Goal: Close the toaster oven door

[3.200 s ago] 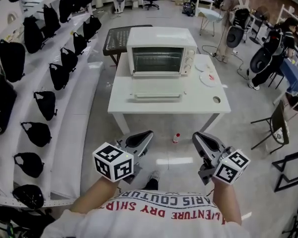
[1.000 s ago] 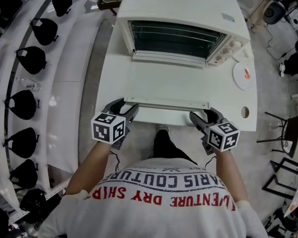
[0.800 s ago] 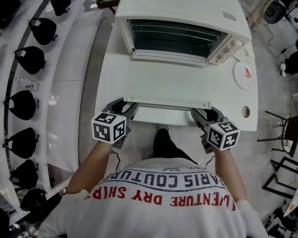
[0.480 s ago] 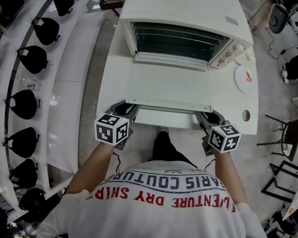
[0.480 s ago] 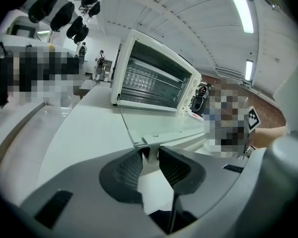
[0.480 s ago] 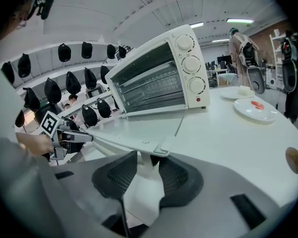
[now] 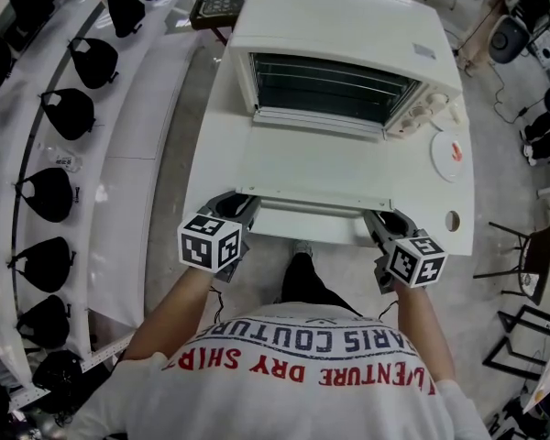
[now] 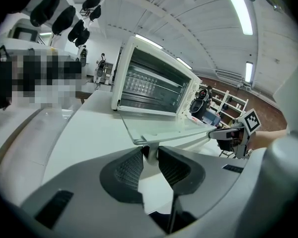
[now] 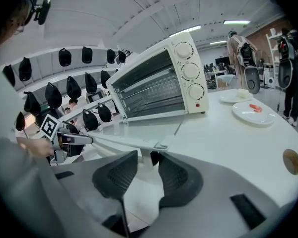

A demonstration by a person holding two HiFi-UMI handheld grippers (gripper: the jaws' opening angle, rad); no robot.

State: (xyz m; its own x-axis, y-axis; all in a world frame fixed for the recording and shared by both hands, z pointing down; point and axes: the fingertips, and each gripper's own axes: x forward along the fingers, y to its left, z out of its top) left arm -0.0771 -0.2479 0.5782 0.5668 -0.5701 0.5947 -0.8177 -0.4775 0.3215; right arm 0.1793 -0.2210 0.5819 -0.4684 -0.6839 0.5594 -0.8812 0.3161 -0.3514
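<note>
1. I see the white boxy toaster oven [image 7: 339, 26] on the white surface [image 7: 460, 191], its white door [image 7: 321, 163] folded down flat.
2. My left hand-held gripper [image 8: 150, 156], jaws just closing, clamps the door's white bar handle [image 7: 312, 206] at its left end.
3. My right hand-held gripper [image 9: 148, 163], also just closing, clamps the right end.

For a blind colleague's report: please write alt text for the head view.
Seen from above, a person's left gripper and right gripper, jaws just closed further, clamp the handle ends of the open door of a white toaster oven on a white table.
</note>
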